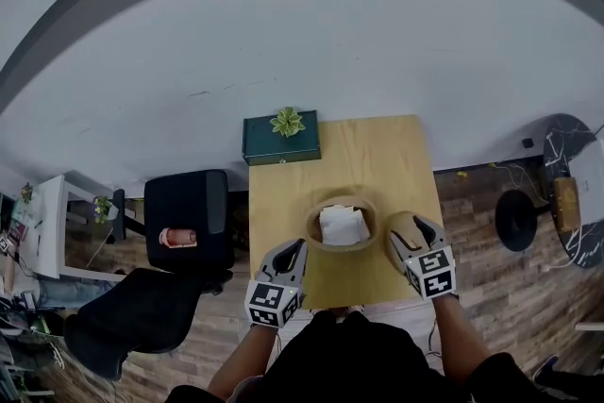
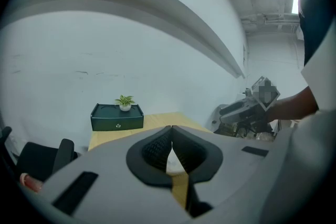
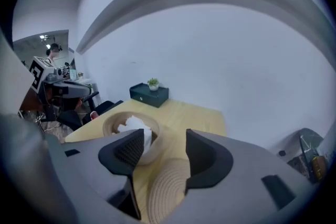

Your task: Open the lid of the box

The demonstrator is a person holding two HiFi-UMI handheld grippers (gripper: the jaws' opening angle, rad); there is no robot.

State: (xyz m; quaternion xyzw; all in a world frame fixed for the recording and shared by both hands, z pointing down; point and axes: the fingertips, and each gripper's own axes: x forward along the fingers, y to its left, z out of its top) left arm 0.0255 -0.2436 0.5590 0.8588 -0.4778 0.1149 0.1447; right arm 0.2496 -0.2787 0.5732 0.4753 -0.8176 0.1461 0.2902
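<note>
Head view — box (image 1: 341,247) lid (image 3: 167,189) off | left gripper (image 2: 171,128) jaws together | right gripper (image 3: 165,136) jaws apart over lid

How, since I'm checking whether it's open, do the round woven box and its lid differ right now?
The woven box stands uncovered with white contents inside; the lid lies beside it on the table, to its right. The box is a deep walled bowl; the lid is a low, flattish disc. Both are round, tan and coil-woven.
</note>
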